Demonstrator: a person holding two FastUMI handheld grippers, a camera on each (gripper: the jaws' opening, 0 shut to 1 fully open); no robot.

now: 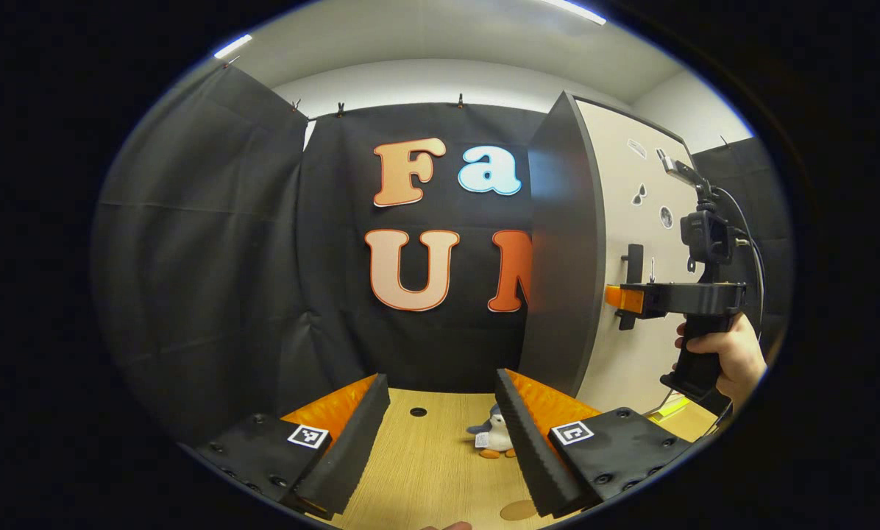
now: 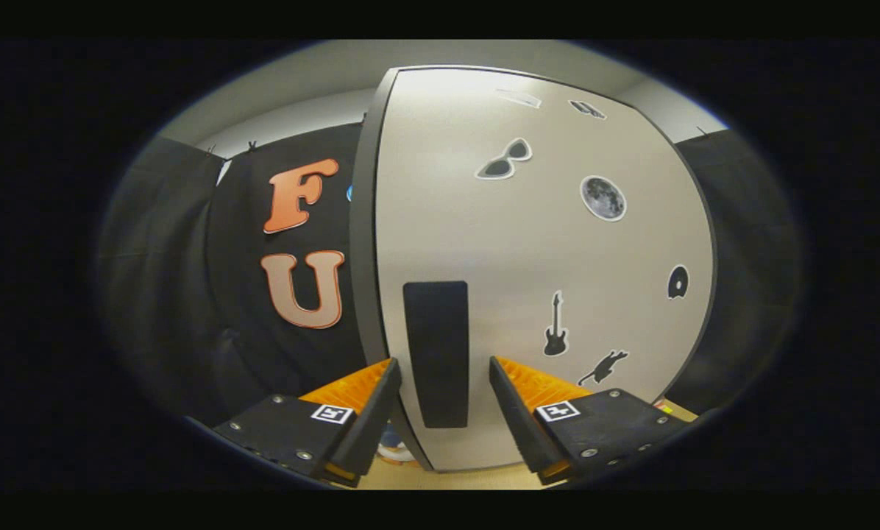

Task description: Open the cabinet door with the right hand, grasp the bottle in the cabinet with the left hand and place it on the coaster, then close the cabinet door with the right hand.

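White cabinet door (image 2: pixel 528 294), one handle (image 2: pixel 435 353) between the right tool's (image 2: pixel 440 394) spread fingers; left tool (image 1: pixel 440 419) spread.

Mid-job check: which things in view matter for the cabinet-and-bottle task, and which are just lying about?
Belongs to the job:
- cabinet door, closed
- door handle, between the right tool's open fingers
- left tool, open, holding nothing
- round coaster, partly visible at the table's near edge

Just lying about:
- penguin plush toy on the table
- stickers on the door
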